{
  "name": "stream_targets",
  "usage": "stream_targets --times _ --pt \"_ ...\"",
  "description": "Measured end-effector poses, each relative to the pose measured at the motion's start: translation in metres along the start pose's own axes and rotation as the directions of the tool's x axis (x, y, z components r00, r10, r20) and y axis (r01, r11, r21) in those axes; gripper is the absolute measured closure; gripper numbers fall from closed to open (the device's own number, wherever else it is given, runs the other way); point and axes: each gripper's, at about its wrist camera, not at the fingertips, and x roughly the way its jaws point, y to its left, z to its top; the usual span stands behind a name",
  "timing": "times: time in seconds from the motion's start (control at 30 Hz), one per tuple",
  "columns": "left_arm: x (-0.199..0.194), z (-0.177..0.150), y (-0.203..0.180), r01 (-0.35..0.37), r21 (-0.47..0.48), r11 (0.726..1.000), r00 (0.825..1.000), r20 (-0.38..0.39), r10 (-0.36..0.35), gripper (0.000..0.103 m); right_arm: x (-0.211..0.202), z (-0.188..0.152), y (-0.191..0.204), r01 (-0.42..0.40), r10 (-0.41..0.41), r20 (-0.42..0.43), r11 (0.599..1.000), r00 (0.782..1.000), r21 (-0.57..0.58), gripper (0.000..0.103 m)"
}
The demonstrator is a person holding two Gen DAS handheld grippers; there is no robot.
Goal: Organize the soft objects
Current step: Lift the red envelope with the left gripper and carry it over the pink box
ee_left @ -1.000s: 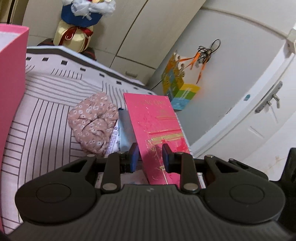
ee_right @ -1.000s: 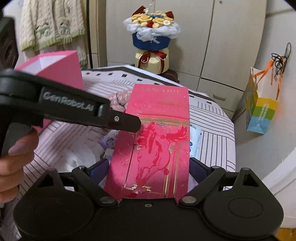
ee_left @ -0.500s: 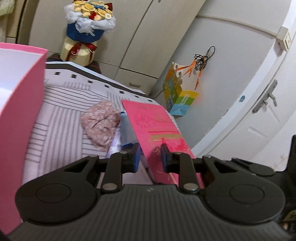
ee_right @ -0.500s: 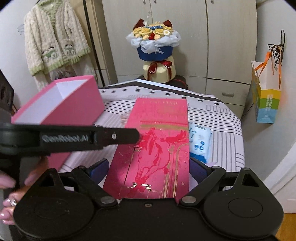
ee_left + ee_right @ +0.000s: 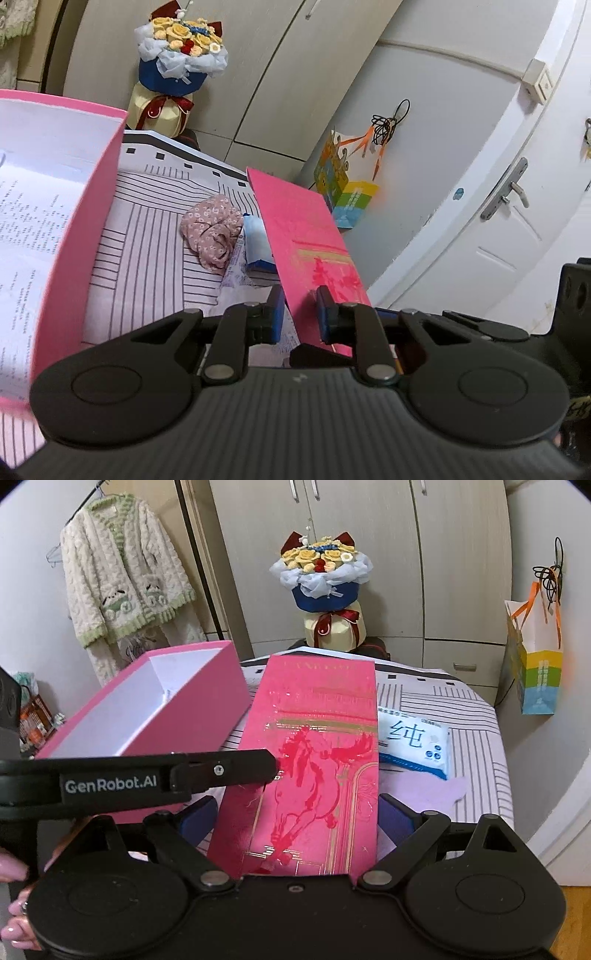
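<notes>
The floral cloth bundle (image 5: pixel 213 229) lies on the striped bed (image 5: pixel 147 236), beside a blue tissue pack (image 5: pixel 413 742) and near the open pink box (image 5: pixel 155 701). The left gripper (image 5: pixel 298 314) has its jaws nipping the red horse-printed lid's (image 5: pixel 314 760) edge; the right gripper (image 5: pixel 295 819) has its jaws spread wide around the lid.

Pink floral cloth (image 5: pixel 212 230), striped sheet (image 5: pixel 147 251)

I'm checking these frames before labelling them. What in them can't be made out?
- Left view: the red envelope hides part of the tissue pack.
- Right view: the envelope hides the floral cloth.
- Left view: the pink box is cut off by the edge.
- Right view: the envelope's lower edge is behind the right gripper; its grip is unclear.
</notes>
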Motion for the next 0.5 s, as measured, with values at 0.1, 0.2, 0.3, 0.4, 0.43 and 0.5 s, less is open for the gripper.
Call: stream_targets --times 0.1,0.2,0.3,0.4,0.43,0.5 --pt "-0.011 -0.002 0.002 0.004 -0.002 1.0 1.0 0.005 -0.004 0.087 -0.005 -0.005 0.009 -0.004 0.004 0.002 1.0 1.0 -0.004 0.008" --pt "-0.021 -0.004 0.004 0.002 0.007 1.0 1.0 0.002 -0.002 0.088 -0.009 -0.009 0.019 -0.008 0.008 -0.008 1.0 1.0 -0.004 0.008" --pt "-0.033 -0.006 0.011 0.004 -0.006 1.0 1.0 -0.011 -0.004 0.088 -0.013 -0.011 0.03 -0.018 0.018 -0.015 1.0 1.0 -0.007 0.008" --pt "-0.046 -0.01 0.017 0.008 -0.02 1.0 1.0 -0.02 -0.008 0.088 -0.017 -0.013 0.042 -0.029 0.028 -0.028 0.999 0.999 -0.017 0.008" --pt "-0.051 -0.011 0.019 0.007 -0.022 1.0 1.0 -0.022 -0.008 0.088 -0.019 -0.014 0.048 -0.034 0.033 -0.036 0.999 0.999 -0.022 0.008" --pt "-0.062 -0.014 0.023 0.004 -0.025 1.0 0.999 -0.035 -0.005 0.088 -0.021 -0.015 0.059 -0.04 0.038 -0.055 0.999 0.998 -0.031 0.008"
